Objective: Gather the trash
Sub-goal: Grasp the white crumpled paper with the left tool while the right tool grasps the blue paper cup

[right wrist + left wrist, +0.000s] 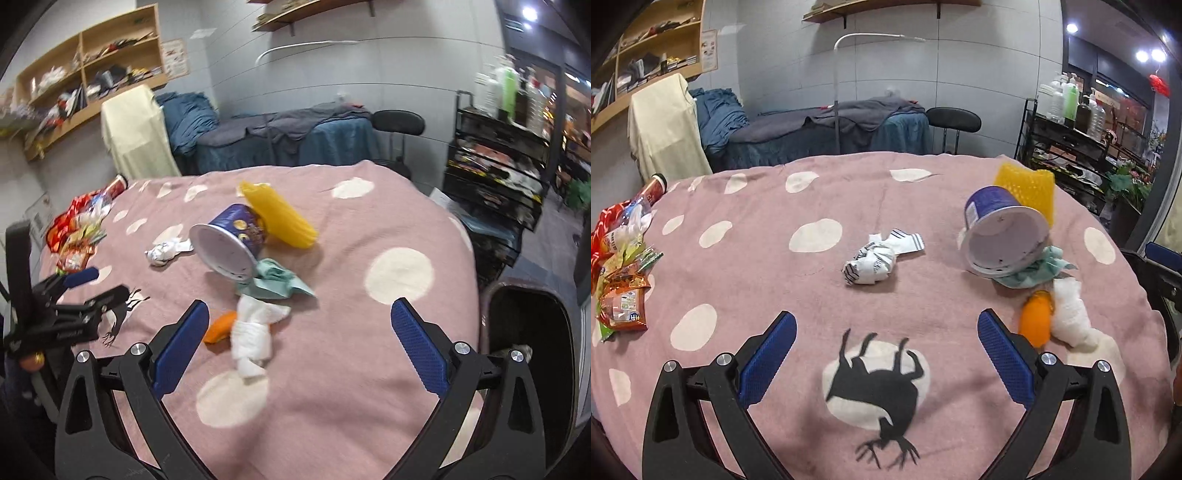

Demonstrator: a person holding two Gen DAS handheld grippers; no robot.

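Trash lies on a pink spotted cloth [757, 206] over the table. A crumpled white wrapper [875, 260] sits mid-table, ahead of my open, empty left gripper [886, 325]. A tipped blue cup [1001, 232] lies on a yellow foam net [1030, 188] and a teal tissue [1038, 269]. An orange piece [1036, 321] and white tissue [1071, 314] lie right of the left gripper. In the right wrist view, my open, empty right gripper [299, 314] hovers just behind the white tissue [255, 332], orange piece [219, 326], teal tissue [277, 282], cup [231, 242] and net [280, 214].
Snack wrappers [620, 273] and a red can [652, 190] are piled at the table's left edge. A dark bin [528, 332] stands off the right edge. My left gripper also shows in the right wrist view [96, 284]. A bed, stool and shelves stand behind.
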